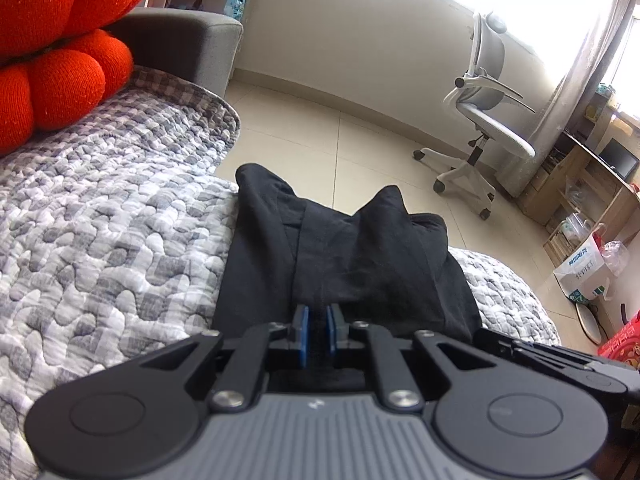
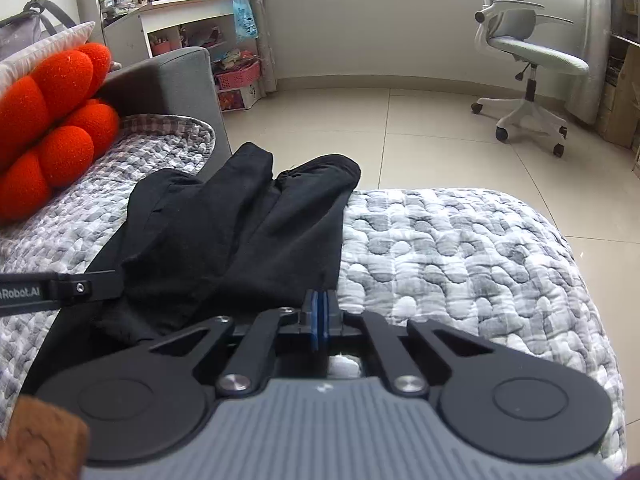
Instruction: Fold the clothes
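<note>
A black garment (image 1: 344, 264), soft matte knit, lies partly folded on the grey-and-white quilted cover (image 1: 100, 232), its far end reaching the cover's front edge, with bare quilt open to its right in the right wrist view. The left gripper (image 1: 318, 320) sits at the garment's near edge, blue pads slightly apart with dark cloth between them. The right gripper (image 2: 320, 312) has its pads pressed together at the garment's near right corner; whether cloth is pinched, I cannot tell. Beyond lies open tiled floor (image 2: 360, 128). "Robot.AI" reads on the neighbouring gripper's arm (image 2: 56, 290).
</note>
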Demonstrator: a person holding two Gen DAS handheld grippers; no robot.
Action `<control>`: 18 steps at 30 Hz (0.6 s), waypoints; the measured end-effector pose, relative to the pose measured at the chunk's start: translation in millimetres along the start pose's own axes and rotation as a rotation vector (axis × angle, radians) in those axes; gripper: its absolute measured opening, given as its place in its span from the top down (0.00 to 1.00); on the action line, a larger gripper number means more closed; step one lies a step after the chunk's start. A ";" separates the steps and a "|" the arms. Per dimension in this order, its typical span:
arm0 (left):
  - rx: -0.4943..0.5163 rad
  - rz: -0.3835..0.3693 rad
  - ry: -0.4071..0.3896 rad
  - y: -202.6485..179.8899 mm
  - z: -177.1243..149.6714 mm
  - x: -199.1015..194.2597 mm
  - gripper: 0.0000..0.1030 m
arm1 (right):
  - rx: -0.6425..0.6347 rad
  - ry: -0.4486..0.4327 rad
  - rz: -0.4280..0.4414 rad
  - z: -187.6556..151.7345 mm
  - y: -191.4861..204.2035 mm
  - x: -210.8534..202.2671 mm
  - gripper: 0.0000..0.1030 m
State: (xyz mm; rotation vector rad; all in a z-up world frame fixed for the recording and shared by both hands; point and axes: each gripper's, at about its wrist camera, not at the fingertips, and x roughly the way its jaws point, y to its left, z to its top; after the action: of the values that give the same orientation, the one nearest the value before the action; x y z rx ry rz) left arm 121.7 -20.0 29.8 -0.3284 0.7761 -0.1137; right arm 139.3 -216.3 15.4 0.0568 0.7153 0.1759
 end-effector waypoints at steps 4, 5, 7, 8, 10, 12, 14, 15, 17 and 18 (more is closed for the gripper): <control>-0.001 0.010 0.001 0.8 -0.5 0.8 0.91 | 0.005 -0.009 -0.044 0.3 -2.3 1.3 1.00; -0.003 0.012 0.002 1.2 -0.1 0.8 0.91 | 0.010 -0.009 -0.043 0.5 -2.4 1.2 0.98; -0.027 0.006 0.001 3.8 4.1 -2.7 0.90 | 0.020 -0.010 -0.040 2.5 -2.4 -0.3 0.94; -0.043 0.001 -0.005 5.1 5.8 -5.7 0.90 | 0.026 -0.010 -0.039 3.5 -2.3 -1.1 0.86; -0.060 -0.008 -0.011 5.4 7.9 -11.8 0.86 | 0.057 -0.025 -0.032 8.4 -4.3 -7.6 0.86; -0.065 -0.016 -0.012 3.9 8.9 -17.6 0.77 | 0.063 -0.050 0.008 13.1 -2.5 -17.7 0.86; -0.048 -0.022 -0.006 -0.2 7.2 -21.4 0.73 | 0.006 -0.037 0.045 10.5 7.5 -21.7 0.86; -0.037 -0.026 -0.003 -2.2 5.9 -22.4 0.73 | -0.026 -0.027 0.062 8.7 13.1 -23.2 0.86; -0.027 -0.026 0.008 -3.5 3.7 -23.7 0.73 | -0.079 0.000 0.093 2.9 23.3 -25.0 0.86; -0.026 -0.024 0.015 -3.2 2.6 -24.1 0.73 | -0.081 0.026 0.104 -3.6 26.5 -24.2 0.86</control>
State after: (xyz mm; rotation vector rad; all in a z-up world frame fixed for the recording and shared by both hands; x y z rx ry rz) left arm 106.5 -17.1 48.7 -0.3622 0.7896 -0.1288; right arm 115.3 -194.7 31.3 0.0141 0.7309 0.3052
